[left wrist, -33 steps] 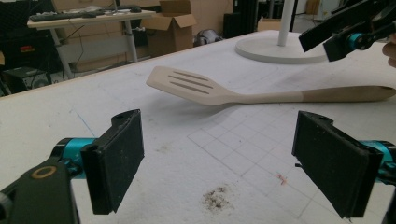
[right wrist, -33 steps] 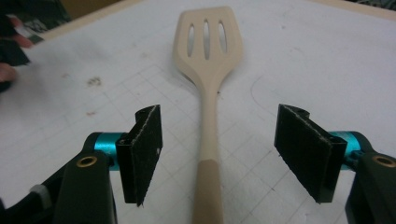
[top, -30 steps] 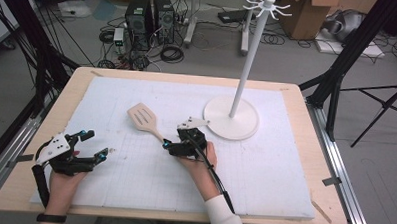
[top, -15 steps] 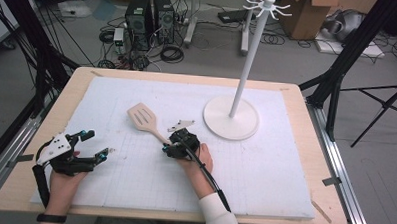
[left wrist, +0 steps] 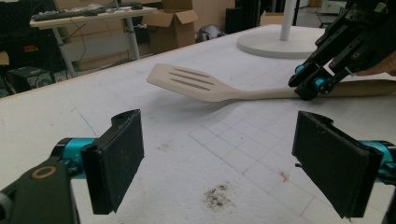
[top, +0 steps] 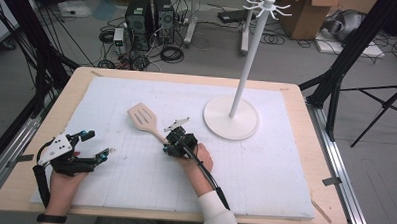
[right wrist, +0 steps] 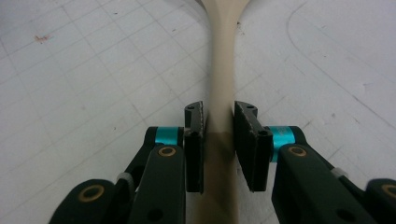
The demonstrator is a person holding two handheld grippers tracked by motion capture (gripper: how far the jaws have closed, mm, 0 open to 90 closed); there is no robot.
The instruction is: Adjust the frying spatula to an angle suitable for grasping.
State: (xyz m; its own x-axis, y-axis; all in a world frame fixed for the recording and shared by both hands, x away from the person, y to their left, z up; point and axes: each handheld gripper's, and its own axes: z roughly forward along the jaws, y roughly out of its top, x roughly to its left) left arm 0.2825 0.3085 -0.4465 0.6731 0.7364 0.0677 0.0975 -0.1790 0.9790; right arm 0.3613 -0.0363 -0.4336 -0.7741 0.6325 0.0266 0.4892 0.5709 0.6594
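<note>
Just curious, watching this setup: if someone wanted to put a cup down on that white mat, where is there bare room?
Bare mat lies right of the stand's round base, along the far edge behind the wooden spatula, and between the left gripper and the right gripper. It is crowded mid-mat, where the right gripper, whose jaws have just closed on the spatula's handle, sits near the base.

A wooden-edged table [top: 307, 103] was found covered almost wholly by a white gridded mat [top: 264, 169]. On the mat, a pale slotted spatula [top: 142, 118] was laid left of centre, its blade toward the far side. A white stand [top: 231, 124] with a round base and an upright pole was set to the spatula's right, apart from it. Small dark and reddish marks were noted on the mat.
</note>
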